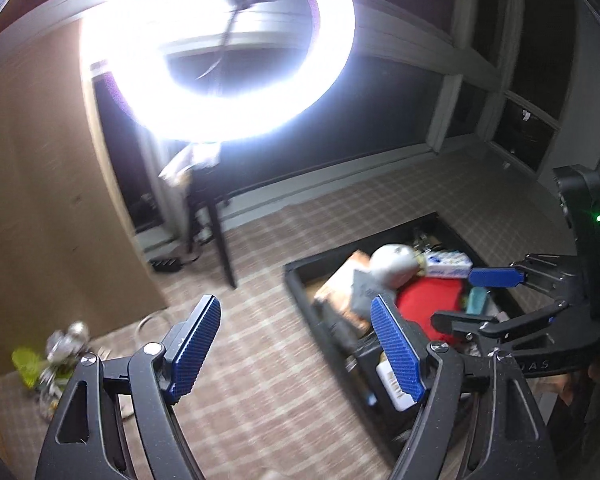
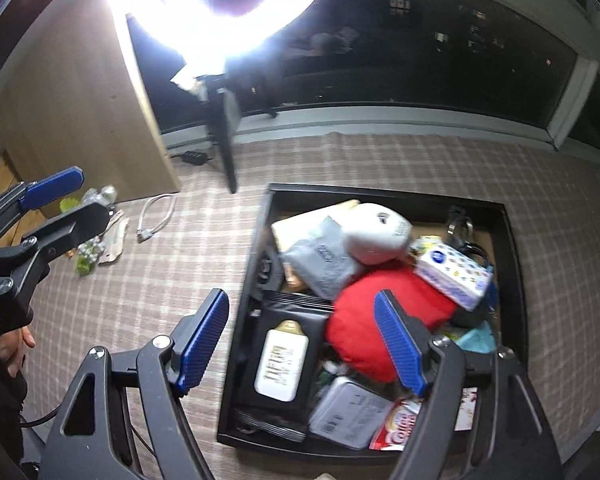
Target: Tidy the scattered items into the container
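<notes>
Still loose on the checked carpet: a small heap of litter beside the wooden cabinet, well apart from the container. Blurred in both views, but seemingly a yellow-green scrap, crinkled silvery wrapping and torn pale paper. Probably light, thin and crushable, inclined to slide on carpet and to slip from ribbed pads; best pinched at a bunched fold or a raised edge, not pressed flat. Just beside the heap, a coiled white cable, limp and light, likely easiest lifted by a loop of the coil so the ends trail rather than snag.

Packed nearly full already, the black container: a red soft pouch in the middle, a white rounded object behind it, a grey sachet, a dotted tissue pack, a black wipes pack with a pale label, a grey tin.

Left gripper held above the carpet, fingers spread wide, nothing between them. Right gripper likewise spread and empty, poised over the container's near-left corner. Overhead, a glaring ring light before dark windows.

Judged nearly done, with the heap and cable apparently last.
</notes>
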